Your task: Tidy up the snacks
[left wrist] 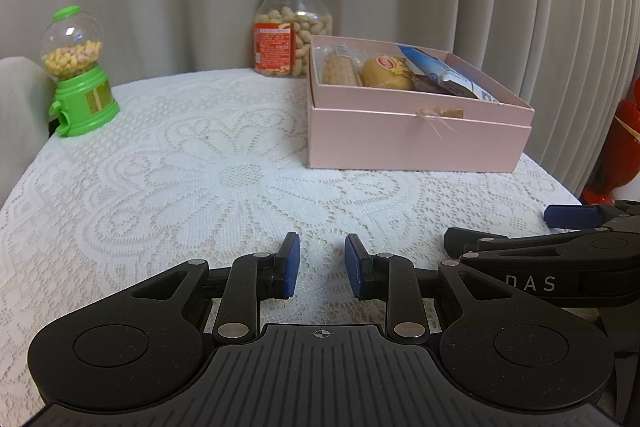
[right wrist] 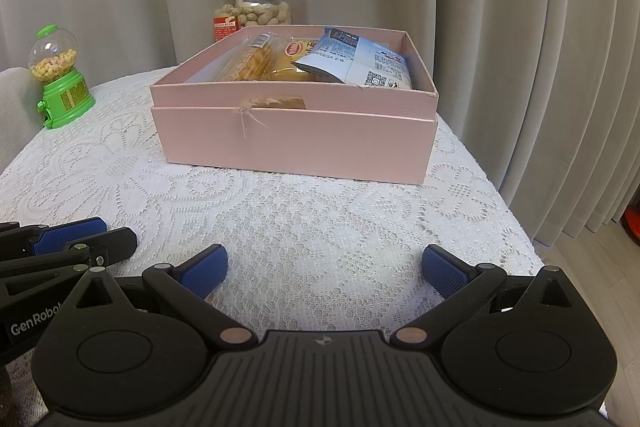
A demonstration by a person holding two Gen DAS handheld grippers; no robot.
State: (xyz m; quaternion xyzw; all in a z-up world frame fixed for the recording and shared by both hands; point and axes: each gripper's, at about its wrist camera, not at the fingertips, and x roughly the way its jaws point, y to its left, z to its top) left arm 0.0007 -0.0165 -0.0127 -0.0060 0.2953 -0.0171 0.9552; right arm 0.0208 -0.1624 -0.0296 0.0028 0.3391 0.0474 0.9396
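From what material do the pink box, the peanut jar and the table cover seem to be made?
Pink box: likely cardboard with a smooth matte finish; the front edge is torn and frayed like paper.
Peanut jar: clear glass or hard plastic, I cannot tell which; the peanuts show through, and the gold lid looks like metal.
Table cover: white lace fabric, with an openwork flower pattern.

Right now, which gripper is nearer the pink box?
Right. The right gripper sits almost straight in front of the pink box; the left gripper is off to its left, with the box ahead and to the right.
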